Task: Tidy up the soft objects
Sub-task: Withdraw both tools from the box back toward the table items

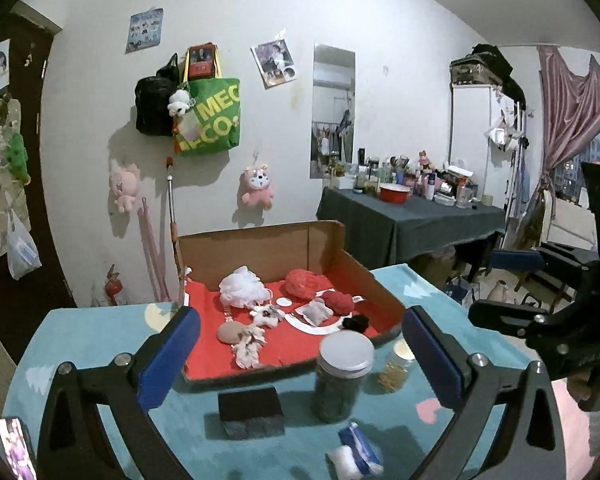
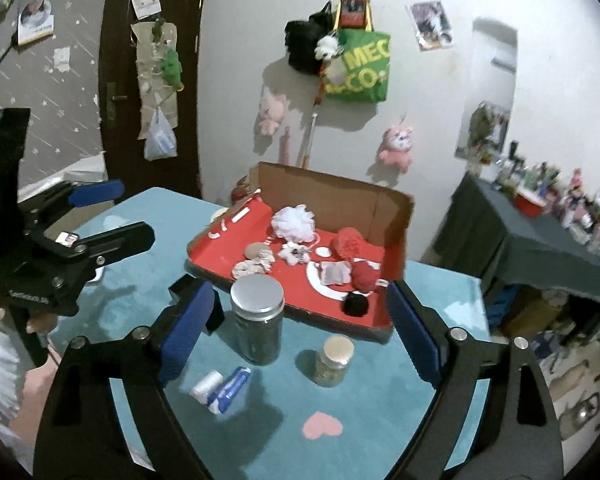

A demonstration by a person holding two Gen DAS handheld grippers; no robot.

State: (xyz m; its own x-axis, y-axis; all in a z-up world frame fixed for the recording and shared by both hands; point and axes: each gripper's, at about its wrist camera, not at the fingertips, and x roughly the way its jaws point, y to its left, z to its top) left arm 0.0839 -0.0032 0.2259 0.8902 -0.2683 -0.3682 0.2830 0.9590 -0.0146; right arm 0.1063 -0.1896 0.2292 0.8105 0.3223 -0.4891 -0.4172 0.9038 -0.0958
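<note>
Right wrist view: the right gripper is spread wide and empty, with the tall jar standing between its fingers. The left gripper is also wide and empty. A careless reach toward the soft white roll just below could knock the jar over.

Dresser clutter blurred, bottles indistinct. Phone cut off by frame edge, bottom-left. Black block mostly hidden behind right gripper finger. Poster print too small to read.

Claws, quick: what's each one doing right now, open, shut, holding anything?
Left claw: open, holding nothing.
Right claw: open, holding nothing.
</note>
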